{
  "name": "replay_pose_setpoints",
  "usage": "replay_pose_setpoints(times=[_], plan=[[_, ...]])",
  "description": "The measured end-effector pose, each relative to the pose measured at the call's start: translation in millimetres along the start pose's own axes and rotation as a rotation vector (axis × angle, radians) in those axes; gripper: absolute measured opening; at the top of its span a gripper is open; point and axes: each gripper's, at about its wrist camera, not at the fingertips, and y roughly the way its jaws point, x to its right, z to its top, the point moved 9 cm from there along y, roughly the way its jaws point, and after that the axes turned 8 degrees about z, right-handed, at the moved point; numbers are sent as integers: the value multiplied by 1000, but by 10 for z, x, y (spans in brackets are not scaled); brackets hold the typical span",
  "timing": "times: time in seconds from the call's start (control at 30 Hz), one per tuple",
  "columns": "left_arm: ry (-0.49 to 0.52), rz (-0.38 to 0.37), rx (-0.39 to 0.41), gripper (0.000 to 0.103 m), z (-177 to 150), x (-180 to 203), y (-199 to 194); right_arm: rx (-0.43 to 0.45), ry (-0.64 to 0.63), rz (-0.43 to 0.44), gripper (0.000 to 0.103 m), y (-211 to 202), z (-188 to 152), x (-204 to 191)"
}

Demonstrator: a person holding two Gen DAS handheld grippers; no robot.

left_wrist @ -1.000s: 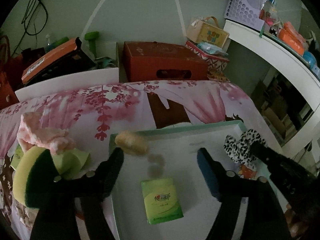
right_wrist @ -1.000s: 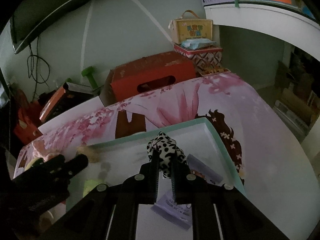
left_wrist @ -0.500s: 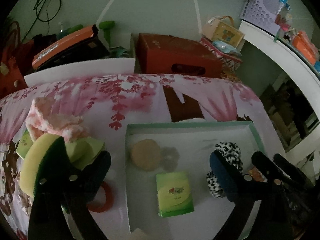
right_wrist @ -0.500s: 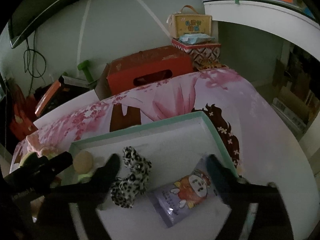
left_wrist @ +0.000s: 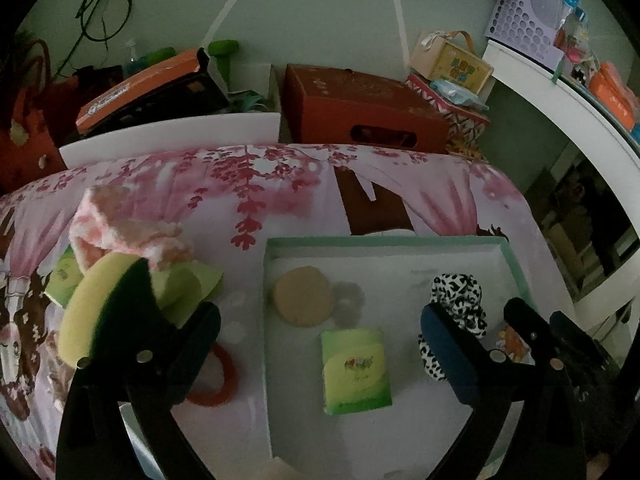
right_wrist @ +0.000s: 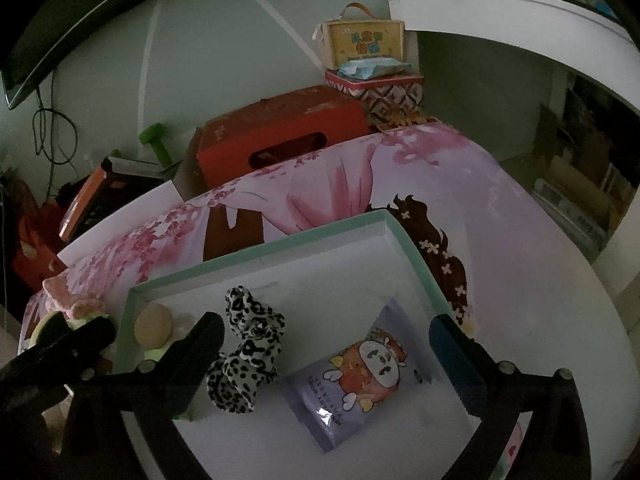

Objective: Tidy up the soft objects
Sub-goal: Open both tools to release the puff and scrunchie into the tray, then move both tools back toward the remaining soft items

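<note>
A white tray with a mint-green rim lies on the floral bedspread. In it are a tan round puff, a green tissue pack, a leopard-print scrunchie and a purple face-mask sachet. My left gripper hangs open above the puff and the tissue pack, holding nothing. My right gripper is over the tray and its jaws are opening. The scrunchie lies loose by its left finger and the sachet sits between the fingers, untouched.
Left of the tray lie a yellow-green sponge, a pink towel, a green cloth and a red ring. Behind the bed stand a red box and an orange-lidded case. A white shelf runs along the right.
My right gripper has opened and let go of the leopard scrunchie, which now lies in the tray. The left gripper has opened wider and the puff has settled flat in the tray.
</note>
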Motion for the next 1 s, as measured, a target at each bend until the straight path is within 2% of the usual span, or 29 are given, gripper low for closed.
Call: replay_pose_setpoints(times=[0.23, 0.47, 0.73, 1.0], plan=[[-25, 22, 31, 100, 6, -159, -197, 12, -1, 9, 103, -49, -6, -54], [-83, 50, 65, 101, 29, -452, -427, 45, -36, 56, 103, -153, 42, -238], [-203, 144, 77, 101, -56, -1098, -646, 17, -84, 187, 103, -179, -79, -764], [-334, 250, 84, 101, -299, -1741, -865, -45, -193, 310, 103, -174, -366, -1424]])
